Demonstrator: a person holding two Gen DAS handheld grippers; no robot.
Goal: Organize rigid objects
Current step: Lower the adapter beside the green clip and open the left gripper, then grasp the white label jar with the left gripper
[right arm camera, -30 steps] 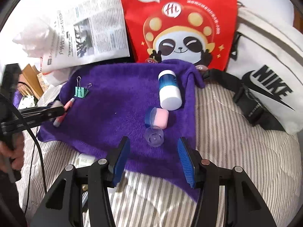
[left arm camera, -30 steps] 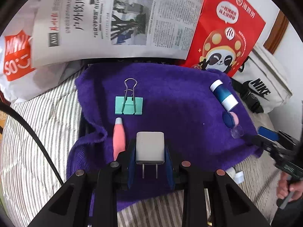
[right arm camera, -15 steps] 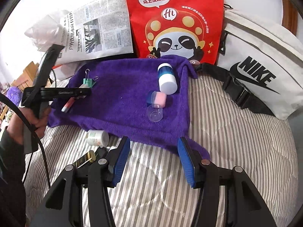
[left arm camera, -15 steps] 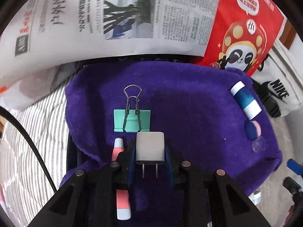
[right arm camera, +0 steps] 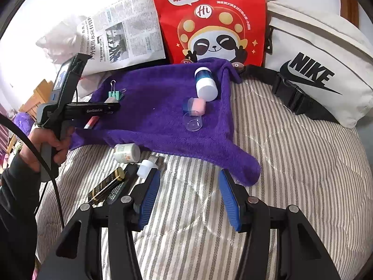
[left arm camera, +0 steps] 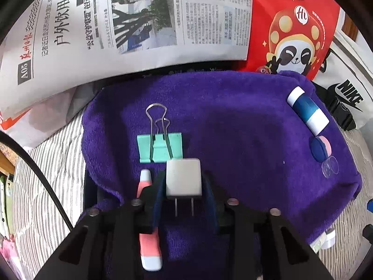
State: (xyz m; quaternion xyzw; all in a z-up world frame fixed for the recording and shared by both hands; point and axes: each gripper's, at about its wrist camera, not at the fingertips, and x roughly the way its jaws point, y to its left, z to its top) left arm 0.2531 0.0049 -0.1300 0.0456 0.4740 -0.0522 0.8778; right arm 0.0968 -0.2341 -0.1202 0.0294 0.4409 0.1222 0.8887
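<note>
My left gripper [left arm camera: 184,186] is shut on a white plug adapter [left arm camera: 183,177], prongs toward the camera, low over the purple towel [left arm camera: 233,128]. A green binder clip [left arm camera: 160,147] lies just beyond it and a pink tube [left arm camera: 148,221] lies to its left. A blue-and-white bottle [left arm camera: 307,112], a pink-and-blue jar [left arm camera: 320,148] and a clear lid [left arm camera: 329,166] lie at the towel's right. My right gripper [right arm camera: 188,191] is open and empty above the striped bedding, in front of the towel [right arm camera: 163,116]. The left gripper also shows in the right wrist view [right arm camera: 114,107].
A white bottle [right arm camera: 127,152], a small white vial [right arm camera: 145,166] and a black-and-gold tube [right arm camera: 108,185] lie on the bedding [right arm camera: 291,175] before the towel. A newspaper [left arm camera: 139,23], a red panda bag [right arm camera: 209,18] and a white Nike bag [right arm camera: 314,70] stand behind.
My left gripper has moved forward over the towel with the adapter, close to the binder clip. My right gripper has drawn back from the towel to above the bedding.
</note>
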